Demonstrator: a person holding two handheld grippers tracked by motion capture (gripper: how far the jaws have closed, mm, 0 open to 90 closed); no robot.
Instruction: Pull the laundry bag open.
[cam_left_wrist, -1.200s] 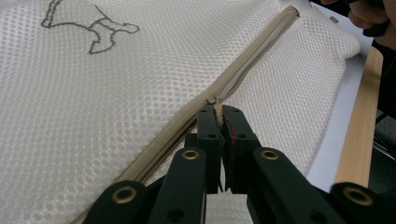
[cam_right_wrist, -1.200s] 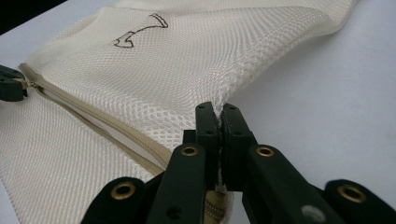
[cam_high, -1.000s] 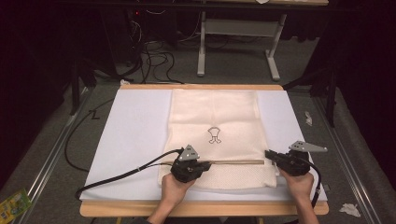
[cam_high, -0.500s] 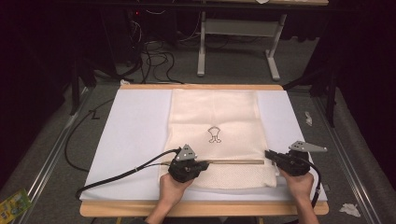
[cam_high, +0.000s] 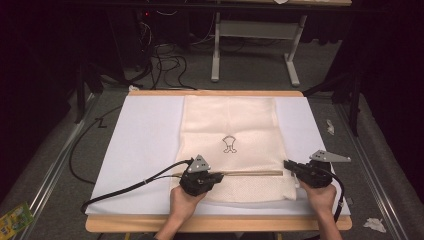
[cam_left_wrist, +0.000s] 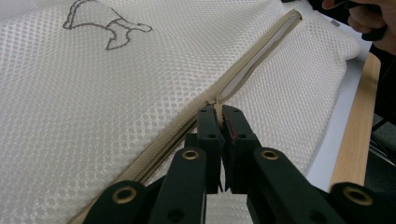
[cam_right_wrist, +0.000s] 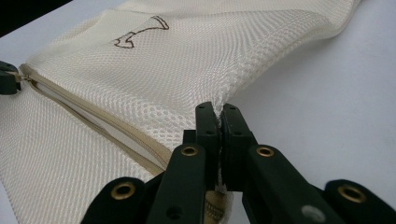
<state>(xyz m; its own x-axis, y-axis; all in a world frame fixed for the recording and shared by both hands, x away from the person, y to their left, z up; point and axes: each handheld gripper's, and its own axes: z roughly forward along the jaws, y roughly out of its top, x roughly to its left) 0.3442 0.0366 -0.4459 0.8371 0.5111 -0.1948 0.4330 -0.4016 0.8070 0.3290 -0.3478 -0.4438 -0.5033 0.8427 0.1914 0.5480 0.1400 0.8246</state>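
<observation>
One cream mesh bag (cam_high: 230, 127) lies flat on the white-covered counter (cam_high: 145, 135), with one tan zipper (cam_high: 250, 173) and one small outline print (cam_high: 229, 144). Left gripper (cam_left_wrist: 218, 111) jaws are pinched on the zipper pull (cam_left_wrist: 215, 103). Right gripper (cam_right_wrist: 218, 110) jaws are clamped on the bag's edge, with the zipper running between the two.

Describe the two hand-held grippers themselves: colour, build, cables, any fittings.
Both are black. The left hand-held gripper carries a grey three-cornered plate on top and trails a black cable off to the table's left. The right hand-held gripper has a similar grey plate and a black cable looping past the wrist. Up close, each has two flat black jaws on linked arms with brass-coloured rivets. No sleeves show.
</observation>
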